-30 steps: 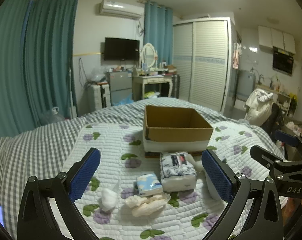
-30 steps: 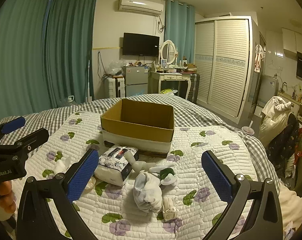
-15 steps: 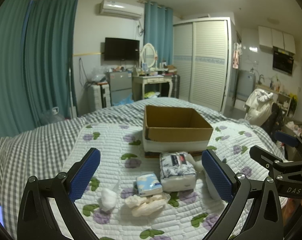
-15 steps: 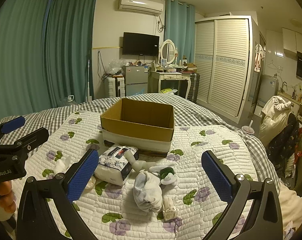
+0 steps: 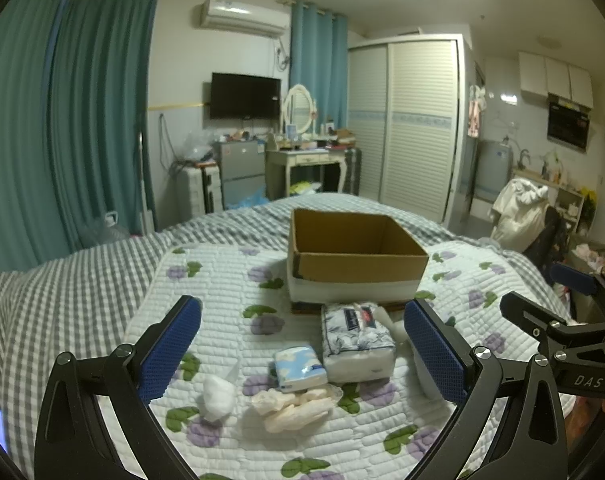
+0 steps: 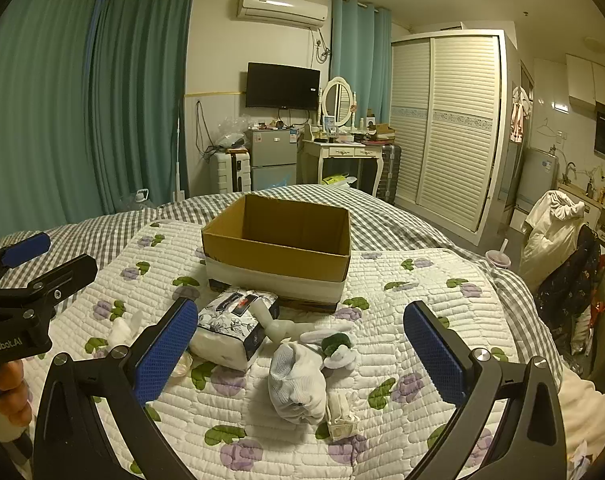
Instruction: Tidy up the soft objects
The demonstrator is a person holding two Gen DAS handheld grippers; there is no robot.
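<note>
On the bed, my left tongs (image 5: 302, 346) are spread wide and hold nothing. My right tongs (image 6: 302, 346) are spread wide too, with nothing in them. Both hang above the flower quilt (image 5: 222, 280). An open brown box (image 5: 356, 258) sits in the middle of the quilt. Just in front of it lies a big tissue pack (image 5: 356, 340). A small blue tissue pack (image 5: 299, 368) touches its left side. Near the quilt's front edge lie a white wad (image 5: 218, 394) and a cream cloth (image 5: 294, 408). A white sock ball (image 6: 298, 380) lies to the right of the big pack.
</note>
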